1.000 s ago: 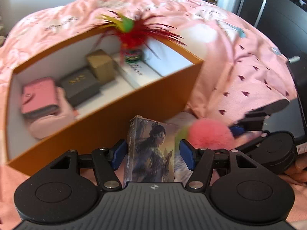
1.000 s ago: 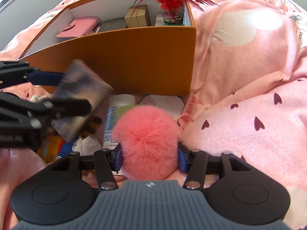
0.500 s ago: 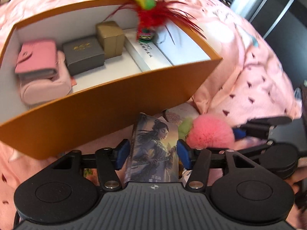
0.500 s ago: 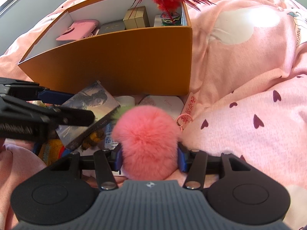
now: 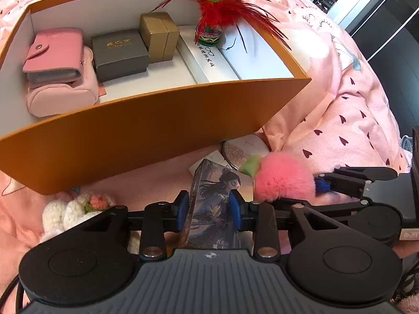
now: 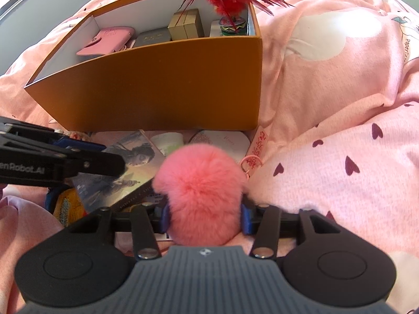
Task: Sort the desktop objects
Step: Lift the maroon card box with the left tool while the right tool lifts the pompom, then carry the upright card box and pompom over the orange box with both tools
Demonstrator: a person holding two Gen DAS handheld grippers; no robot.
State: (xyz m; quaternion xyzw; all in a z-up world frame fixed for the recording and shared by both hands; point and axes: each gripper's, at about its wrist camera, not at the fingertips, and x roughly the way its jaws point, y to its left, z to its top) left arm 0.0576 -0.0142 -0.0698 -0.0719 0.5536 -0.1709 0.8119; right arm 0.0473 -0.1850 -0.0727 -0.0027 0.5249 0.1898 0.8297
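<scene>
A picture-covered card box point(image 5: 217, 183) stands tilted between the blue pads of my left gripper point(image 5: 208, 209). Its jaws are closing and the pads touch the box's sides. In the right wrist view the same box point(image 6: 131, 172) lies slanted under the left gripper point(image 6: 112, 155). A fluffy pink pompom point(image 6: 201, 188) with a green leaf fills my right gripper point(image 6: 205, 219). Its jaws are closing too, with the pads sunk into the fur. In the left wrist view the pompom point(image 5: 282, 180) sits just right of the card box, held by the right gripper point(image 5: 298, 192).
An open orange box point(image 5: 157, 130) stands just beyond, holding a pink wallet point(image 5: 52, 52), a grey case point(image 5: 117, 49), a gold box point(image 5: 159, 36), white boxes point(image 5: 209, 62) and a feather shuttlecock point(image 5: 217, 7). Crocheted flowers point(image 5: 73, 209), a round tin point(image 5: 241, 149) and a pink tag point(image 6: 258, 146) lie on pink bedding.
The left gripper rolled and its jaws narrowed around the card box, which went from blurred and raised to tilted low. The right gripper kept still with the pompom.
</scene>
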